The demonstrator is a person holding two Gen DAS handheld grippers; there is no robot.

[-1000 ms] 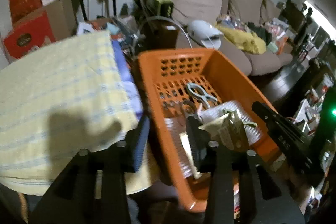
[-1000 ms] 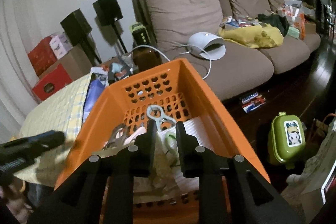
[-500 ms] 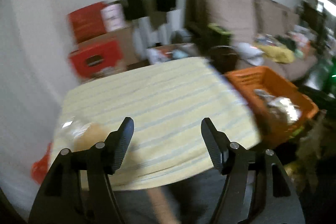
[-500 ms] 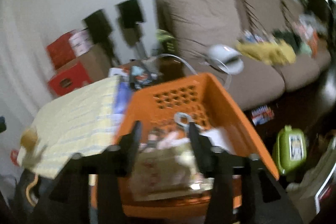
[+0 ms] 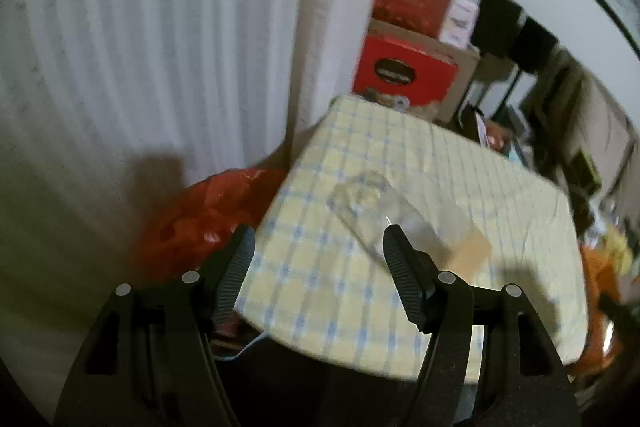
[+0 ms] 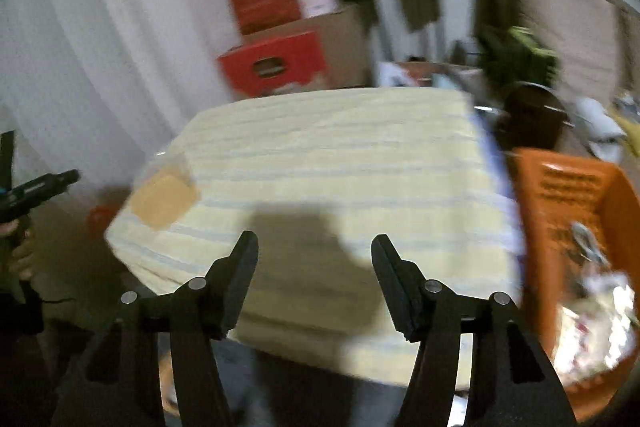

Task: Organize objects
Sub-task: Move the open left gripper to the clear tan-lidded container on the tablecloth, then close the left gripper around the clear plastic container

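Swinging off orange basket (image 6: 568, 195) toward checked table (image 5: 400, 163); left gripper (image 5: 316, 271) apart, empty; right gripper (image 6: 314, 283) opening, empty. Next target maybe clear packet (image 5: 384, 215), blurry.

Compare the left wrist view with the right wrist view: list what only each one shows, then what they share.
Only the left wrist view: the left gripper up close, jaws open and empty, and a red plastic bag beside the table.

Only the right wrist view: the right gripper, jaws opening with nothing between them, the orange basket of items and a sofa.

Both: the yellow checked tablecloth, a clear packet with a tan item on it, and red boxes.
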